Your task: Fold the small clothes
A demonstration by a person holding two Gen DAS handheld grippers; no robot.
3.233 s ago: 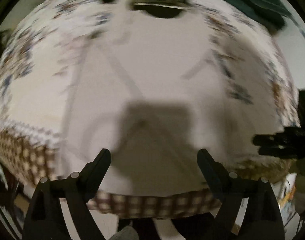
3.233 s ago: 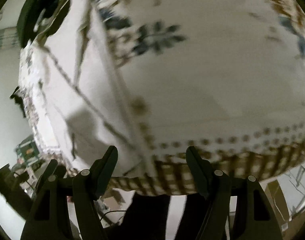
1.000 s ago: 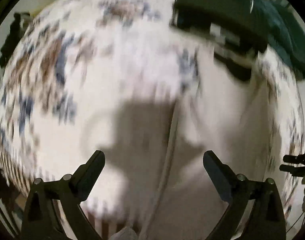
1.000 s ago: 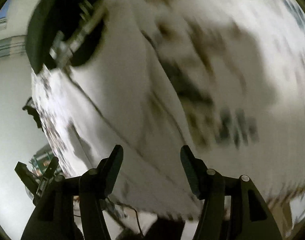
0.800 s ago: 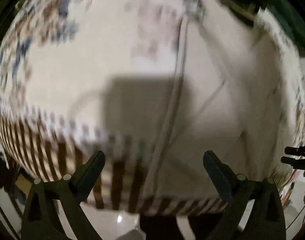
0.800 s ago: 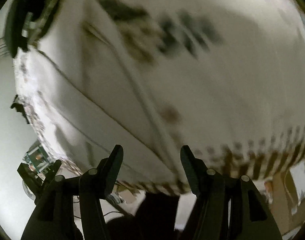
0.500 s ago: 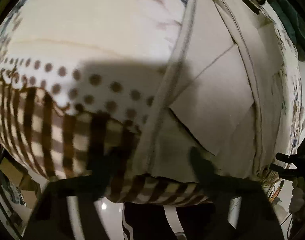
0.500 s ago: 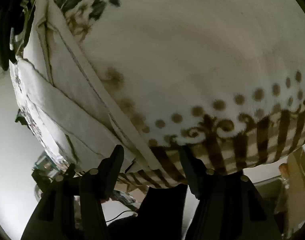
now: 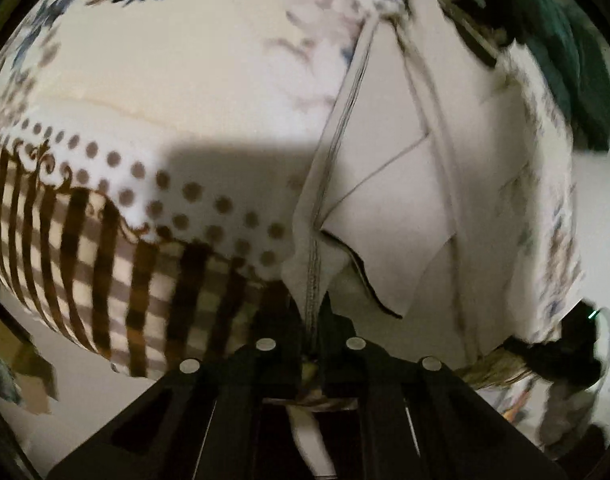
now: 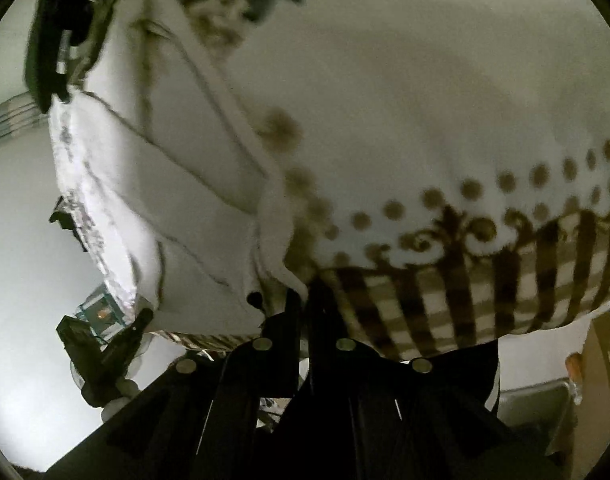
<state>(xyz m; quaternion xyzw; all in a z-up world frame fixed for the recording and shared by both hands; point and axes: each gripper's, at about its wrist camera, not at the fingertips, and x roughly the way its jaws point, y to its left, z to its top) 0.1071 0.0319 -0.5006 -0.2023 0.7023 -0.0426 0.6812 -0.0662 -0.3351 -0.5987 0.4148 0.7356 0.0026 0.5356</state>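
Both tongs, spread a second ago, now pinch the white garment (image 9: 389, 184): left tongs (image 9: 313, 312) on its stitched hem, right tongs (image 10: 305, 296) on its corner, at the bench's (image 9: 105, 240) near edge.

No readable text, label, brand, number or sign anywhere in either wrist view. Only printed patterns on the tablecloth (image 9: 153, 112): dots, stripes, scrolls and flowers, none forming letters. Small objects at the picture edges too blurred to read.
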